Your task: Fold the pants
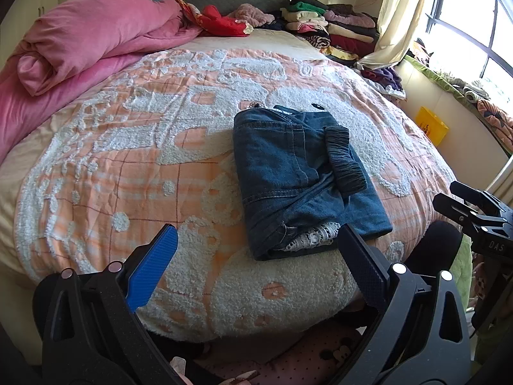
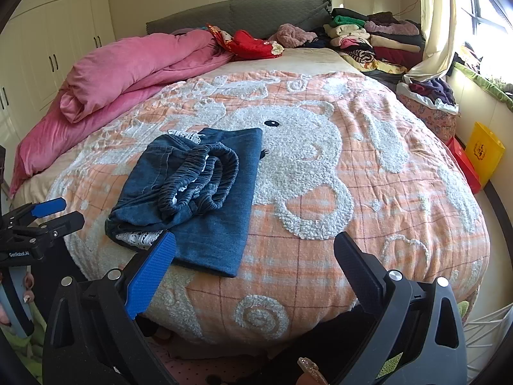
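Blue denim pants (image 1: pixel 298 176) lie folded into a compact bundle on the orange and white bedspread (image 1: pixel 128 160), with the elastic waistband on top and white lace showing at the near end. In the right wrist view the pants (image 2: pixel 195 192) lie left of centre on the bedspread (image 2: pixel 352 192). My left gripper (image 1: pixel 256 263) hangs open just short of the bundle's near edge, holding nothing. My right gripper (image 2: pixel 255 266) is open too, near the bundle's lower right corner, with nothing between its fingers. Each gripper shows at the edge of the other's view: right gripper (image 1: pixel 461 205), left gripper (image 2: pixel 57 213).
A rolled pink duvet (image 1: pixel 80 48) lies along the bed's left side. Stacks of folded clothes (image 1: pixel 330 25) and red cloth (image 1: pixel 221 21) sit by the headboard. A yellow bin (image 2: pixel 484 154) stands on the floor right of the bed, under the window. White wardrobes (image 2: pixel 48 48) line the left wall.
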